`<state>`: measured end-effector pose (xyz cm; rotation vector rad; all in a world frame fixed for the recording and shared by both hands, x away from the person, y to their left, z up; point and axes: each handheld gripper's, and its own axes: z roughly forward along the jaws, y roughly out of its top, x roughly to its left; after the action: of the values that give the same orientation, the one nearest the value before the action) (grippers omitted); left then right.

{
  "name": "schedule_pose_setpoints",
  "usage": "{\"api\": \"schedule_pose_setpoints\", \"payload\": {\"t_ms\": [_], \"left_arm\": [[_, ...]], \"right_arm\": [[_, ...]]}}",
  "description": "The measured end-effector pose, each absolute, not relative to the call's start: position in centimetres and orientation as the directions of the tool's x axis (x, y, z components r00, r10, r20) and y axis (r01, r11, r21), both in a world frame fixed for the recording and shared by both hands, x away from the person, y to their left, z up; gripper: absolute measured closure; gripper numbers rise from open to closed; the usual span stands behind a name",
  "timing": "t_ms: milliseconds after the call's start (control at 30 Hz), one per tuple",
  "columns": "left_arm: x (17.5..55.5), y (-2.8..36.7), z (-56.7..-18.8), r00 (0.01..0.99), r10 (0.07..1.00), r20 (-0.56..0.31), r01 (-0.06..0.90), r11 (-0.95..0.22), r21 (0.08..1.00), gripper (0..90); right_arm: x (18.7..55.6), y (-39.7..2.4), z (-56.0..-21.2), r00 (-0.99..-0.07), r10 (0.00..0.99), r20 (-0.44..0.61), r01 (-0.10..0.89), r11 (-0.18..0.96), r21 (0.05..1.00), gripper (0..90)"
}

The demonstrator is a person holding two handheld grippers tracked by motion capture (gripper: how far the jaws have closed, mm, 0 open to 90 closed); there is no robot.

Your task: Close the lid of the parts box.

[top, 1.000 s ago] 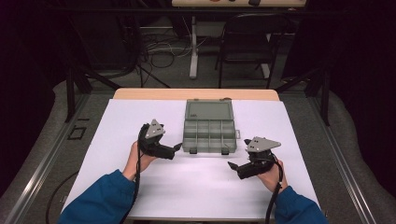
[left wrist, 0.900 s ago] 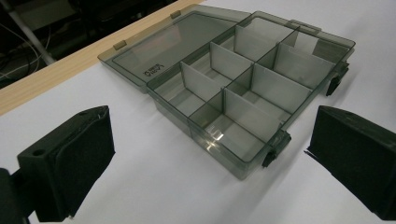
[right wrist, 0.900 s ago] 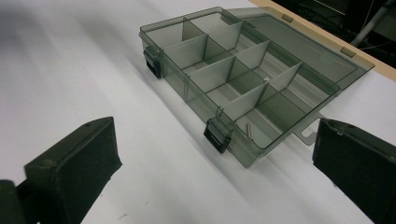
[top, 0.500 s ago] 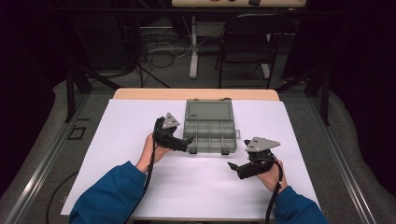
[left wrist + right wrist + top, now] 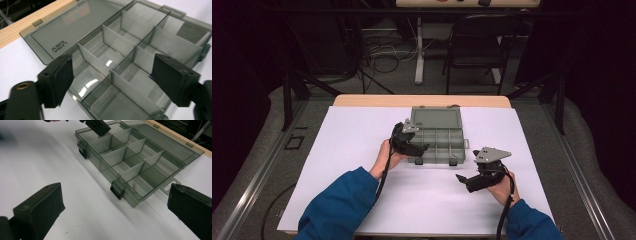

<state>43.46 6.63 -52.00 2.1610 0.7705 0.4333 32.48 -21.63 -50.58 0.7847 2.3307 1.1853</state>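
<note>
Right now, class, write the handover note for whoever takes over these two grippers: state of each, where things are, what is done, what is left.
Left gripper: open, jaws just been closing, nothing pinched, over the near-left corner of the organiser box.
Right gripper: open, empty, resting on the white sheet right of the box.
Box: lid folded flat behind it, a small pin in one compartment.
Done: box is open.
Left: probably closing it or handling the dividers; unclear.

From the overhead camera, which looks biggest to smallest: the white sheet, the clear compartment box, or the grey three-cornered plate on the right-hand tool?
1. White sheet, covering most of the table.
2. Compartment box, lid open.
3. Grey three-cornered plate, far smaller, though it sits slightly nearer the camera.
</note>
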Motion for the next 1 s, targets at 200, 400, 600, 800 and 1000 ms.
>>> {"api": "schedule_pose_setpoints", "payload": {"t_ms": [200,400,600,800,1000], "left_arm": [[43.8,6.1,-52.7,0.757,0.651,0.056,0.394,-0.524,0.755,32.9],[44.0,5.9,-53.4,0.76,0.648,0.044,0.407,-0.528,0.746,45.3],[44.0,5.6,-53.9,0.753,0.657,0.045,0.422,-0.533,0.733,51.1],[44.0,5.5,-54.0,0.745,0.666,0.049,0.424,-0.529,0.736,53.6],[44.0,5.3,-54.2,0.737,0.673,0.059,0.423,-0.529,0.736,55.7]], "right_arm": [[32.5,-21.6,-50.6,-0.756,0.646,-0.108,0.297,0.486,0.822,0.0],[32.5,-21.6,-50.6,-0.755,0.646,-0.111,0.299,0.49,0.819,0.0],[32.5,-21.6,-50.6,-0.754,0.648,-0.108,0.299,0.485,0.822,0.0],[32.6,-21.7,-50.6,-0.749,0.652,-0.116,0.298,0.488,0.82,0.2],[32.9,-21.9,-50.6,-0.738,0.663,-0.126,0.299,0.489,0.819,1.3]]}}
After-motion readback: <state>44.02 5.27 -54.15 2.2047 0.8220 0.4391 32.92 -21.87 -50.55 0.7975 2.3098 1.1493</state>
